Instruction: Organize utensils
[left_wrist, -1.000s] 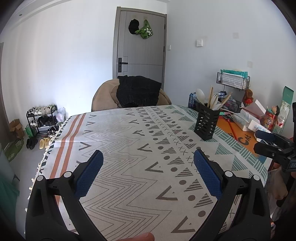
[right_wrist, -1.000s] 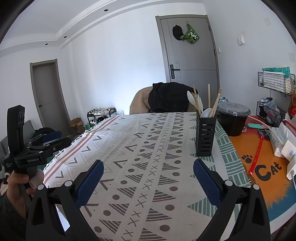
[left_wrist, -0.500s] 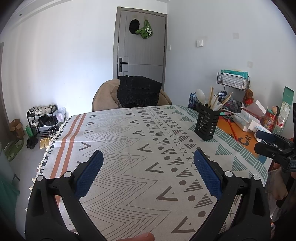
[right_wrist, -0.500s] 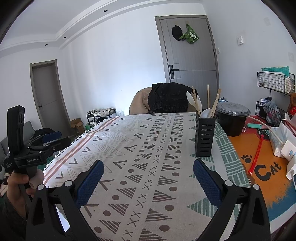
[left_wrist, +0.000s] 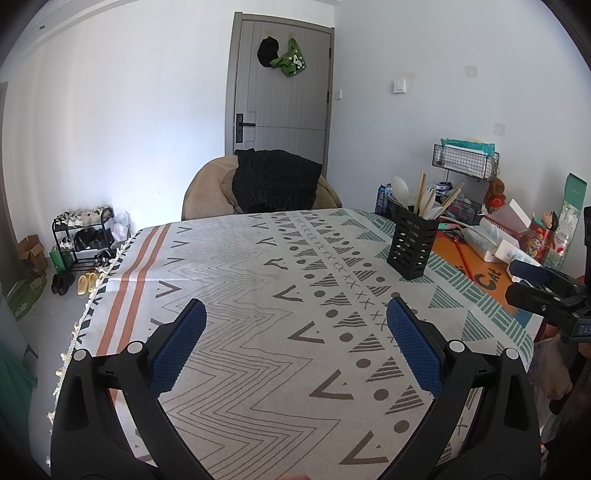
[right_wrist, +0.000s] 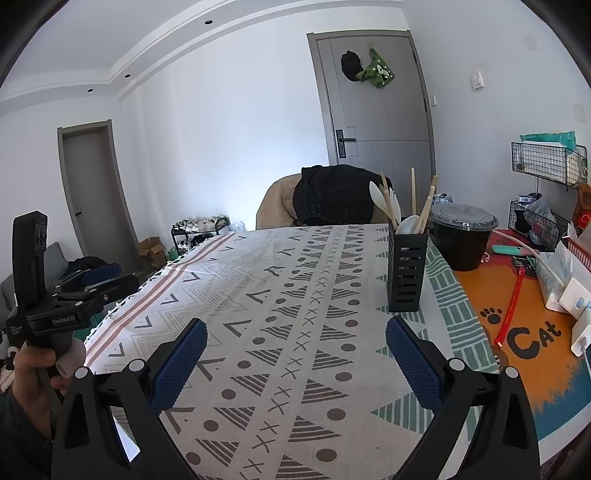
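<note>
Hovering both the left gripper (left_wrist: 295, 321) and right gripper (right_wrist: 295, 341) empty, jaws wide apart, over the patterned tablecloth (right_wrist: 280, 295), while the black utensil holder (right_wrist: 406, 273) is already standing filled far right, so probably approaching slowly, keeping it upright.

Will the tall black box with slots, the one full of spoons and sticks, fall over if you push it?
Probably, if pushed up high: the tall black slotted utensil holder looks narrow, and its white spoons and wooden chopsticks stick out above its rim. The patterned tablecloth might bunch under it.
</note>
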